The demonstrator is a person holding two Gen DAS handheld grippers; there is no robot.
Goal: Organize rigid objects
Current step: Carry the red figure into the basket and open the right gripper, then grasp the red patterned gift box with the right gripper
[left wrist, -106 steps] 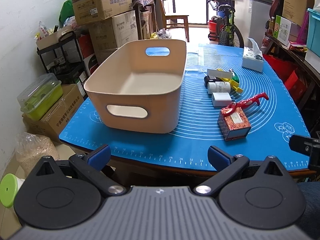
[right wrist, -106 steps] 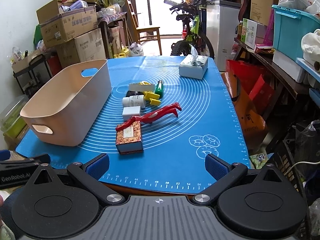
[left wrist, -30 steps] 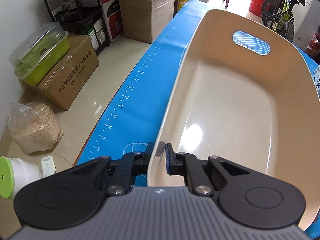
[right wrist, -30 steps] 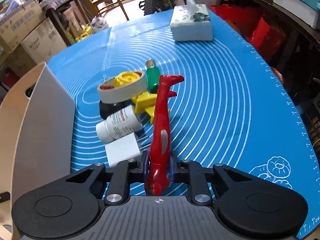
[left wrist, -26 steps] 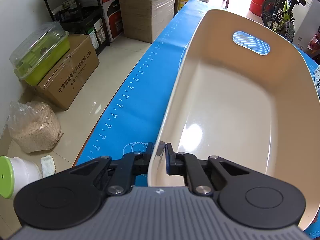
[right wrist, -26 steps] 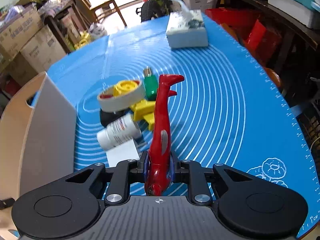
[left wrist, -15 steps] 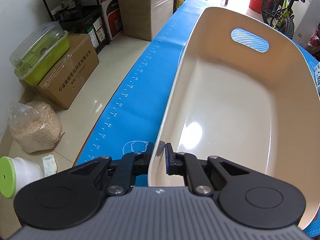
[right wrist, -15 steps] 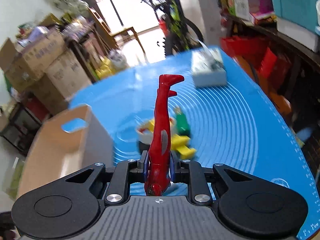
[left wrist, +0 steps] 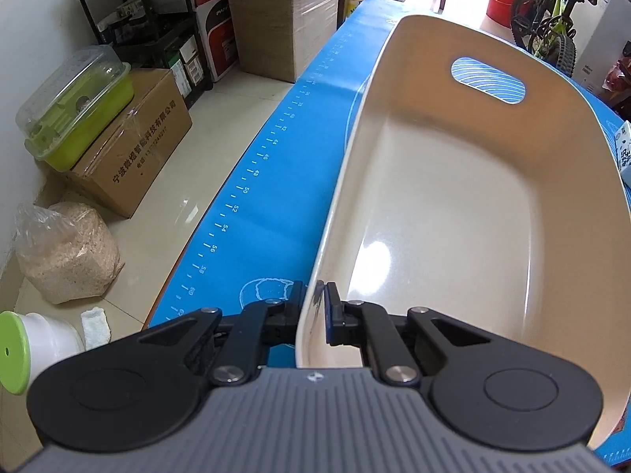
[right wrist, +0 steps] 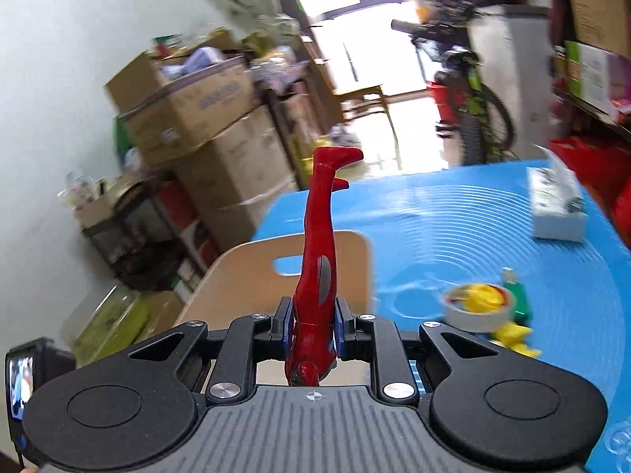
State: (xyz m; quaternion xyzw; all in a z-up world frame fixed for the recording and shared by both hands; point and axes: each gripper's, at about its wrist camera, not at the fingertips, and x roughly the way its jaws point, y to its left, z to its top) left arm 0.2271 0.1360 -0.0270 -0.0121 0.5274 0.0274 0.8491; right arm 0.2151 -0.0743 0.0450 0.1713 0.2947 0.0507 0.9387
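Figurine point(right wrist: 317, 272) shows only in right gripper point(right wrist: 314, 325); left gripper point(left wrist: 314, 307) pinches bin point(left wrist: 560, 126).

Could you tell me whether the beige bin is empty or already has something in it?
Empty: the left wrist view shows the beige bin's bare, glossy floor, with nothing lying inside.

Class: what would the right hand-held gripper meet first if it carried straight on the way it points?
Probably the beige bin: its handled end wall lies directly beyond the right hand-held gripper and the red figure clamped in it, though depth is unclear.
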